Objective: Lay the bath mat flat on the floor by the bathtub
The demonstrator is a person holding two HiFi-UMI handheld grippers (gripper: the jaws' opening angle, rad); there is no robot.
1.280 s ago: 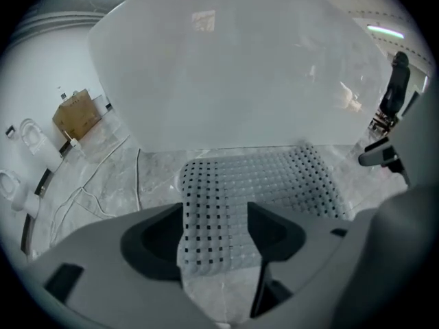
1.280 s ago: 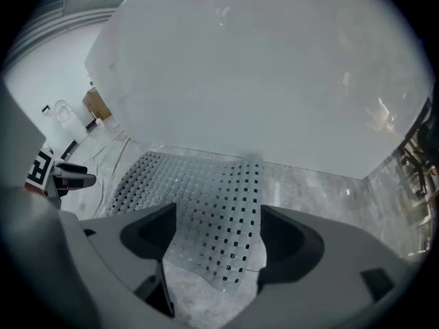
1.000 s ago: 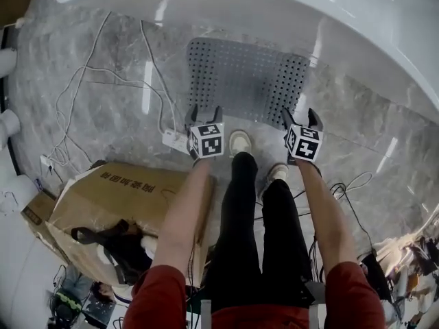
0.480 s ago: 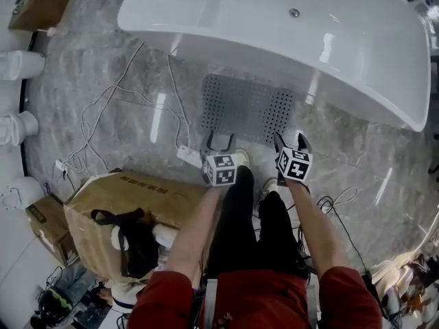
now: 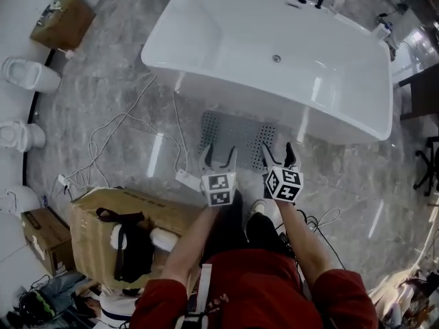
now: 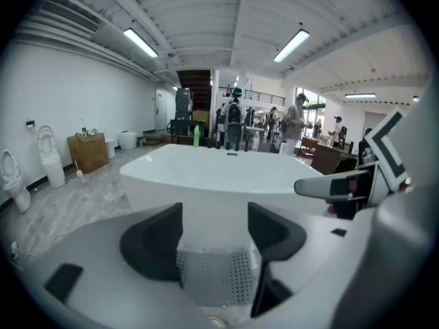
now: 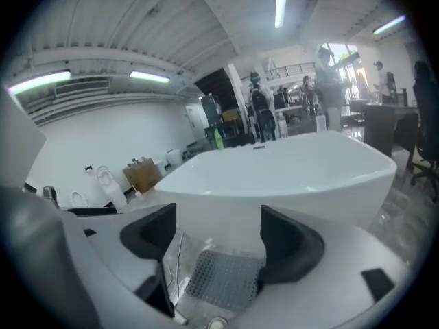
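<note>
Head view looks down past red sleeves and dark trousers to the left gripper [image 5: 220, 153] and right gripper [image 5: 278, 151], held side by side at about waist level, well above the floor. Each gripper's own view shows its two dark jaws standing apart with nothing between them; only the scene beyond shows through the gap. They seem to be carried empty because nothing is left to grip.

Just past the person's feet, the grey perforated bath mat [image 5: 236, 130] lies spread on the marble floor [image 5: 116, 81], with its far long edge up against the side of the white bathtub [image 5: 274, 53]. I see no fold or lifted corner, so the laying looks done. That spot suits someone stepping out of the tub.

A white power strip [image 5: 186, 179] and loose cables [image 5: 123, 125] lie near the mat's left edge, apart from it, and a cardboard box [image 5: 103, 225] stands nearer on the left. Beyond the tub, bottles line its far rim.
</note>
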